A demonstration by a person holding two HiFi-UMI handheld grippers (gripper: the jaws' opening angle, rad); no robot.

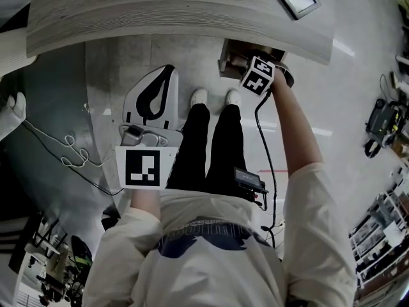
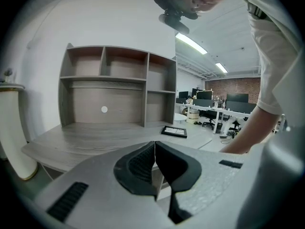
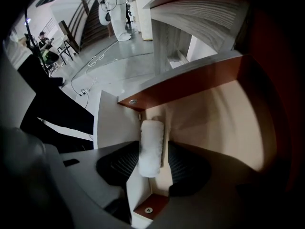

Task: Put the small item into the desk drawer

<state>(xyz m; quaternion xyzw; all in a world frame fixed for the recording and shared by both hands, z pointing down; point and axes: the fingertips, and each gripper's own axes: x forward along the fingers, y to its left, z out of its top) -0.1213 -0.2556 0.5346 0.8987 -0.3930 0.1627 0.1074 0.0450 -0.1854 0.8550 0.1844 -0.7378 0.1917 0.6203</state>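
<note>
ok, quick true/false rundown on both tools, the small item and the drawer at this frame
1. The left tool has its jaws together with nothing between them. True.
2. The right tool is held over the desk top. False: it points down into the open drawer under the desk.
3. A white cylindrical item sits between the right tool's jaws. True.
4. The right tool is clamped tight on that item. False: its jaws stand apart, and a gap shows between the item and one pad.
</note>
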